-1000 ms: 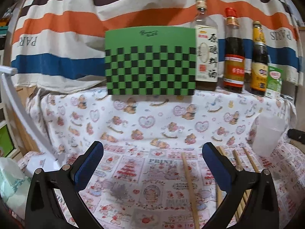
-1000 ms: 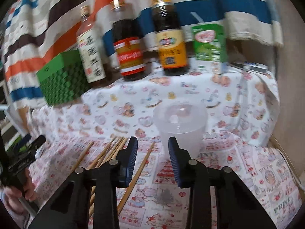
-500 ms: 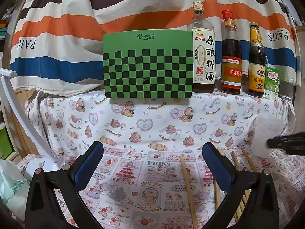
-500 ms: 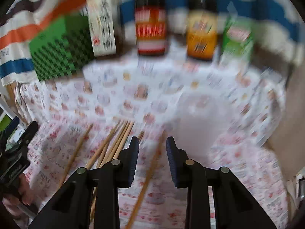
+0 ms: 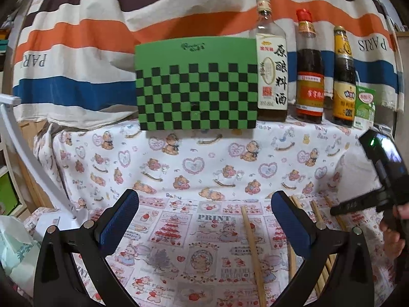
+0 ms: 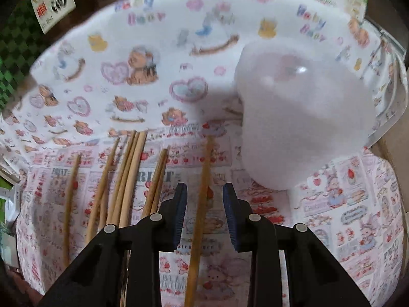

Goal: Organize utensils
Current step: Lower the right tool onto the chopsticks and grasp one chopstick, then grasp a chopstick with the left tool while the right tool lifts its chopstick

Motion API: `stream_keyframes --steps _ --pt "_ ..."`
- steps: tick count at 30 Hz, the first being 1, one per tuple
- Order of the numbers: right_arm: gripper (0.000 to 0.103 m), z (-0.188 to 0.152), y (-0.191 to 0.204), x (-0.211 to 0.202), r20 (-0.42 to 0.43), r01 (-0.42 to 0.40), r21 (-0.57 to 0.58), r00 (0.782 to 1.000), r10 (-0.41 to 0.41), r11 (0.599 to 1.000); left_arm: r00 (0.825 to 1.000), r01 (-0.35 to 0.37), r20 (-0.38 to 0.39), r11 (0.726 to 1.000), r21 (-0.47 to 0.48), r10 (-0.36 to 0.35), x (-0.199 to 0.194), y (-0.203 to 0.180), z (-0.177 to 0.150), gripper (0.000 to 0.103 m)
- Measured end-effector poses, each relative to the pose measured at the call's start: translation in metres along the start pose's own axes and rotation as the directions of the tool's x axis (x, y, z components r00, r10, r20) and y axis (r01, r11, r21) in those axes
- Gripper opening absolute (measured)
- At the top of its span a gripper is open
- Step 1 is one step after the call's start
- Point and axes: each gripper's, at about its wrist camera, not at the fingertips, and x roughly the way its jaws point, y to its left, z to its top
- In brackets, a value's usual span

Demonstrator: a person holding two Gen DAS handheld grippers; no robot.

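Several wooden chopsticks (image 6: 127, 168) lie side by side on the printed tablecloth (image 6: 345, 217). One single chopstick (image 6: 205, 158) lies apart to their right. It runs between the jaws of my right gripper (image 6: 204, 189), which points steeply down; the jaws are closing and the pads stand clear of the stick. A translucent white plastic cup (image 6: 301, 117) stands upright just right of that stick. My left gripper (image 5: 204, 204) hovers wide open over the cloth with nothing in it, and a lone chopstick (image 5: 251, 245) lies ahead of it. A hand (image 5: 391, 232) holds the right tool at that view's right edge.
Along the back stand a green checkered box (image 5: 196, 87), three sauce bottles (image 5: 309, 76) and a small green carton (image 5: 365, 107), in front of a striped cloth. A white bar (image 5: 38, 168) slants at the left, and the table drops off on the right behind the cup.
My right gripper has tipped down and sunk toward the cloth, narrowing its jaws around the single chopstick. It has entered the left wrist view from the right. The left gripper stays put.
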Motion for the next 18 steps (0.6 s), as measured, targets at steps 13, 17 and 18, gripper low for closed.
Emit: stream_keyframes --steps 13,17,18 --pt "0.007 -0.008 0.011 -0.008 0.113 -0.117 -0.057 0.986 0.123 0.992 0.982 0.054 -0.179 0.998 -0.023 -0.057 0.016 0.004 0.007 0.102" --pt "0.007 -0.005 0.016 -0.052 0.237 -0.196 -0.116 0.947 0.219 0.974 0.929 0.183 -0.308 0.979 -0.095 -0.203 0.032 -0.003 0.043 0.098" --pt "0.007 -0.004 0.015 -0.068 0.272 -0.217 -0.127 0.931 0.244 0.968 0.928 0.182 -0.319 0.982 -0.058 -0.191 0.035 -0.011 0.051 0.092"
